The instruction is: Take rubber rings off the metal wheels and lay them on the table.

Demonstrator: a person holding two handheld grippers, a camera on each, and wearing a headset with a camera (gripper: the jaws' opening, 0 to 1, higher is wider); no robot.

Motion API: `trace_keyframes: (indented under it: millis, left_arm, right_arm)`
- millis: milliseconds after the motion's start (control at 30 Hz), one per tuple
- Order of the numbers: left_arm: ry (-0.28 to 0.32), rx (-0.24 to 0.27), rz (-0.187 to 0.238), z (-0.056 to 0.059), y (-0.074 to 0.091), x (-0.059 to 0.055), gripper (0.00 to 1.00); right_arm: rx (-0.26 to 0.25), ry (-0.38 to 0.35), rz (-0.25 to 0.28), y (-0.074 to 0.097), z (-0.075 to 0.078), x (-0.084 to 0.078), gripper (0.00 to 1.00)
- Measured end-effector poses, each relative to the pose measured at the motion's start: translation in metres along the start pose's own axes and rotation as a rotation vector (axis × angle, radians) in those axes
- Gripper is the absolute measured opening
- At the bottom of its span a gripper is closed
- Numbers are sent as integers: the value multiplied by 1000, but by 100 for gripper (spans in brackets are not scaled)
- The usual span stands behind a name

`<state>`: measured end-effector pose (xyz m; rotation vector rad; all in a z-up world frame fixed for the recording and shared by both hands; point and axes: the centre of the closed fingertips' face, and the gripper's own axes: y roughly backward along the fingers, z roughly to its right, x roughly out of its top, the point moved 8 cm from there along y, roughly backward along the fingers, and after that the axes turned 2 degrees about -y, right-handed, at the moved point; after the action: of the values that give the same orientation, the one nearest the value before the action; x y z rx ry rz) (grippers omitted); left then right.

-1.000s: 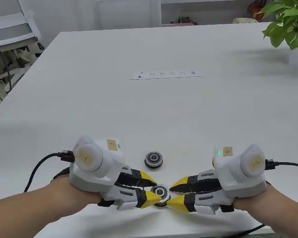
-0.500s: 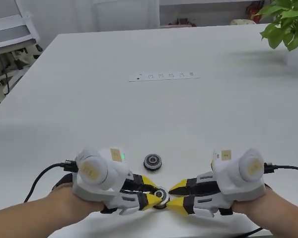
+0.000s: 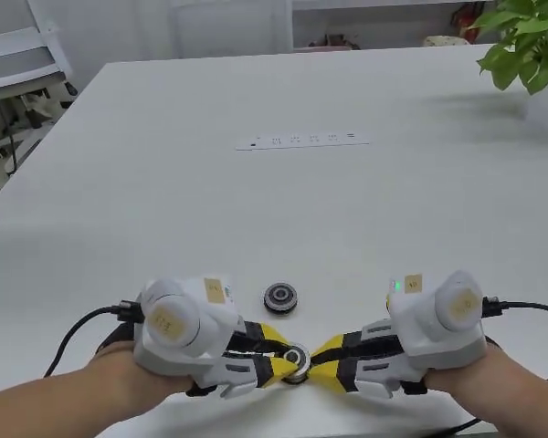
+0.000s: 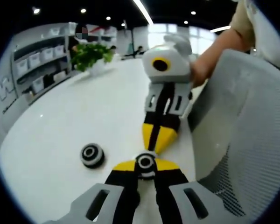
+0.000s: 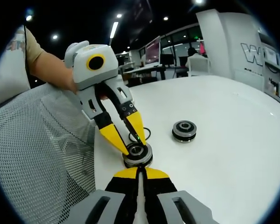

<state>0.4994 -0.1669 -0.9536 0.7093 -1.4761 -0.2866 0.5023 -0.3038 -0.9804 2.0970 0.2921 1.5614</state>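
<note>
A small metal wheel (image 3: 295,358) with a black rubber ring sits just above the table's near edge, with my left gripper (image 3: 286,362) shut on it. In the left gripper view the wheel (image 4: 145,163) lies between my two yellow fingertips. My right gripper (image 3: 322,352) faces it from the right, jaws shut. Its tips (image 5: 140,171) touch the rim of the wheel (image 5: 137,154); I cannot tell whether they pinch the ring. A second wheel (image 3: 280,297) with its ring on lies flat on the table just beyond, also seen as the second wheel (image 5: 184,129).
A white power strip (image 3: 301,140) lies mid-table. A potted plant (image 3: 521,41) stands at the far right corner and a chair (image 3: 18,55) at the far left. A mesh chair back (image 4: 242,130) is behind the near edge. Cables trail from both grippers.
My right gripper's jaws, open a second ago, have shut at the wheel's rim. Both grippers have drawn closer together around the wheel.
</note>
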Motion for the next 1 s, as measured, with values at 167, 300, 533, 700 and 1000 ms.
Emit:
trace_keyframes:
  millis: [167,300,533,700,1000]
  left_arm:
    - [2,4,-1,0,0,0,13]
    - [-2,4,-7,0,0,1,13]
    - [-2,6,-6,0,-1,1,13]
    - [-2,5,-5,0,-1,0,13]
    - [-4,12,-4,1,-2,1,13]
  right_arm:
    - [-10,-56,5,2,-1,0,0]
    - [-19,-134,13,3,-1,-1,0]
    - [-23,-258,48,6,4,-3,0]
    - [-28,-317,91,9,8,-1,0]
    - [-11,-357,141,10,7,3,0]
